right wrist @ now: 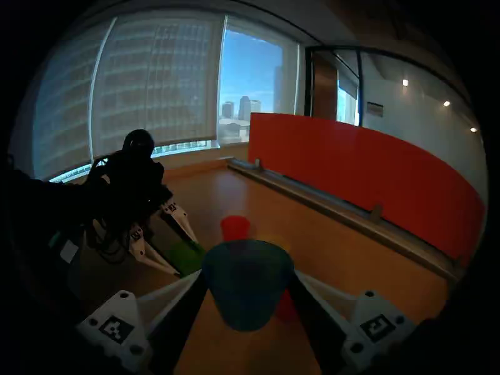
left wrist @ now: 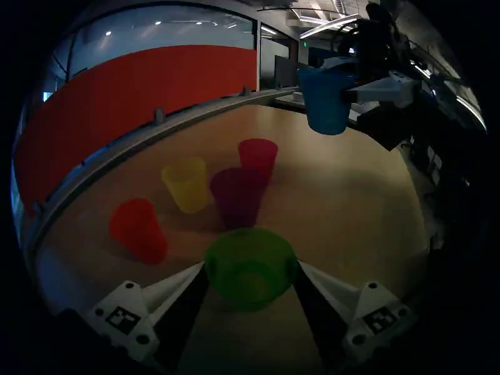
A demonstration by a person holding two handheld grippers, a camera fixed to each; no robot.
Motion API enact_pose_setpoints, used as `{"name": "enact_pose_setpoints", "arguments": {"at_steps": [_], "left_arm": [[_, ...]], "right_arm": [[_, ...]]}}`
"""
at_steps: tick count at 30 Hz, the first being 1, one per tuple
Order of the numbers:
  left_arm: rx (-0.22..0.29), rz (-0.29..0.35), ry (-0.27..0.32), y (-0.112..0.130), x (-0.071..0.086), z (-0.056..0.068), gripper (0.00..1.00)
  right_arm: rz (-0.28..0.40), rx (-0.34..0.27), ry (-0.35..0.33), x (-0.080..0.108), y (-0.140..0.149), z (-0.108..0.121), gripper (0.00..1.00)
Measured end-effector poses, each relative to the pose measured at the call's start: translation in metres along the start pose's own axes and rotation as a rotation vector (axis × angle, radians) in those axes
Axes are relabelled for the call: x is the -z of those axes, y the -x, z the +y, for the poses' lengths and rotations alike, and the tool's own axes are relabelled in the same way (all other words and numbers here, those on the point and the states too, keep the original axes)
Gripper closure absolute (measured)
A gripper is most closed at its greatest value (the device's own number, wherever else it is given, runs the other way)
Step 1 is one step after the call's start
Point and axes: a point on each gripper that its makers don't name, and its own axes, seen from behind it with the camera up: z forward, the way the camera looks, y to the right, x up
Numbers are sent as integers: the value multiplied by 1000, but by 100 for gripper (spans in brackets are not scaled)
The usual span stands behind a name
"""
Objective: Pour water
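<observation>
Blue cup [right wrist: 247,289] sat pinched in the right gripper [right wrist: 248,275], one finger pressed on each side. In the left gripper view it hung high above the far side of the table [left wrist: 356,187], roughly upright. Couldn't tell if it held any water.

Green cup [left wrist: 250,281] was clamped the same way in the left gripper [left wrist: 250,267], both fingers against its wall, mouth up, low at the near edge of the table. Couldn't tell whether it touched the wood. The two held cups were well apart.

Four loose cups stood upright on the table beyond the green one: purple cup [left wrist: 237,197] nearest, just behind it; pink cup [left wrist: 257,156] just past the purple; yellow cup [left wrist: 186,184] to the left of the purple; orange cup [left wrist: 139,229] further left, apart from the rest.

A red panel [left wrist: 144,94] ran along the table's far edge. In the right gripper view, a person [right wrist: 134,172] showed dark against bright windows [right wrist: 162,81].
</observation>
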Motion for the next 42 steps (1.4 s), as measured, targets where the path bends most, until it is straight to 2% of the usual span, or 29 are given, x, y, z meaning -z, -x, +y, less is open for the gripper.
{"name": "enact_pose_setpoints", "arguments": {"at_steps": [9, 26, 36, 42], "left_arm": [[13, -16, 5, 11, -6, -2, 13], [37, -35, 16, 23, 2, -4, 12], [88, -79, 44, 38, 7, 0, 12], [57, -132, 28, 54, 12, 1, 12]], "right_arm": [[-15, -5, -5, -3, 10, -1, 11], [-100, -24, -24, -23, 49, -9, 10], [-161, -26, -31, -38, 78, -13, 10], [-205, -15, -37, -47, 95, -15, 10]]}}
